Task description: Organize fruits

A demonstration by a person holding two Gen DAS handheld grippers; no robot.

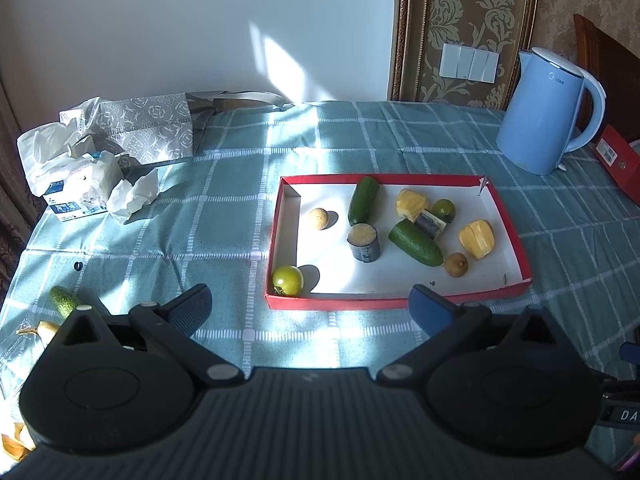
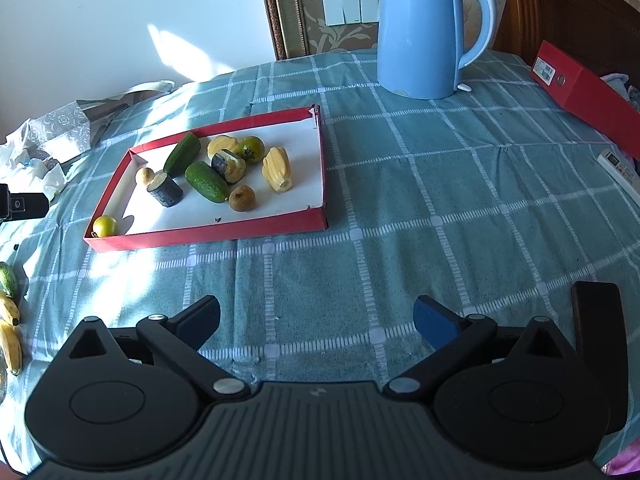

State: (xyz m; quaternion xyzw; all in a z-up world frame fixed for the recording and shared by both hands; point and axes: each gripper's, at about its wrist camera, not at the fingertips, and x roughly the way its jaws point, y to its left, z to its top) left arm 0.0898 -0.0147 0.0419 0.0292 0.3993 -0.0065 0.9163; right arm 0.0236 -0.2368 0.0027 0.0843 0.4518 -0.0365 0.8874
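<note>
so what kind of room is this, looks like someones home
Most likely a home dining room or kitchen corner: a table under a checked tablecloth, a blue electric kettle, patterned wallpaper with wall switches, and an opened tissue pack.

The left gripper [image 1: 310, 310] is showing a matte black body with a ribbed grey plate running across its base; two rounded black housings, each bearing a faint oval ring, are flanking that plate; angled black link arms are carrying silver round rivets at their joints; one finger pad [image 1: 194, 306] is looking black and finely textured, the other blue. The right gripper [image 2: 316, 320] is wearing the same build; its fingers [image 2: 434, 322] are pairing blue with black, and a small pale mark is sitting on the ribbed plate.
</note>
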